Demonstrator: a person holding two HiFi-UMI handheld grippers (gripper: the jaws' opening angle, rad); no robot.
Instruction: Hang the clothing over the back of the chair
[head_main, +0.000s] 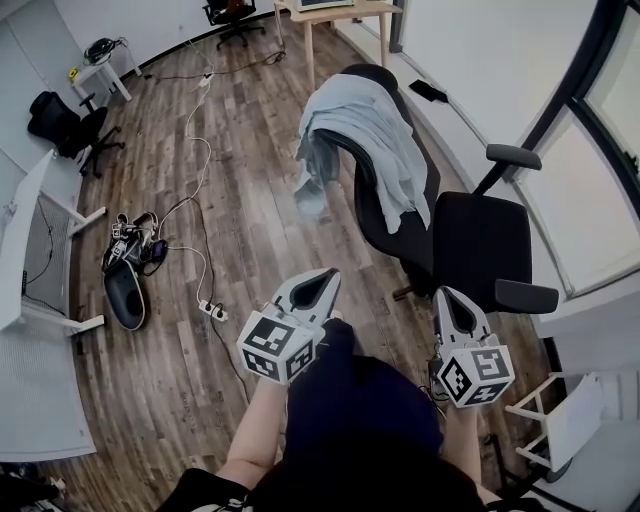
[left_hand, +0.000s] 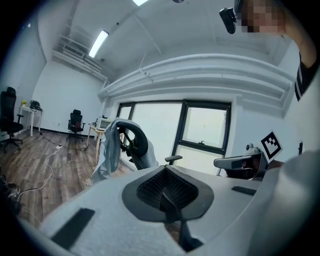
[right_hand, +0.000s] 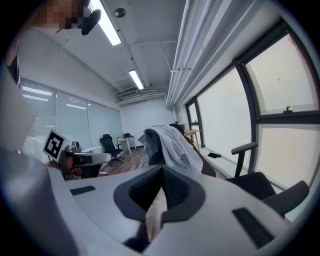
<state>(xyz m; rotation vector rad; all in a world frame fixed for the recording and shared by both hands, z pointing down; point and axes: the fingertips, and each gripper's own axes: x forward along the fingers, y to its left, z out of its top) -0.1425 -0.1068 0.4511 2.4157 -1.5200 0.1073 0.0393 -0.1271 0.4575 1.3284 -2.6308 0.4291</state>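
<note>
Far left on the floor: bag (head_main: 125, 290) and cable (head_main: 195, 140), well apart from the job, no bother.

My left gripper (head_main: 333, 273) is low and near me, jaws fully together w/ nothing in them.

Next, the shirt (head_main: 365, 130). It's already draped over the back of the chair (head_main: 470, 240), spread across the top edge, w/ one part falling toward the seat and the rest down the rear. Both grippers are well apart from it. Task looks done or v. nearly, imo.

Handling: soft, light, limp fabric, no stiffness, so it'll sag from wherever I pinch. The back looks smooth and curved, so prob. it slides if the weight hangs more to one side. If it needs a fix, I'd take a fold at the top ridge of the back, both sides, and lift, not drag by a hem.

My right gripper (head_main: 443, 293), just beside the seat's near edge: tips look together too, only a sliver of floor shows behind them, empty.
</note>
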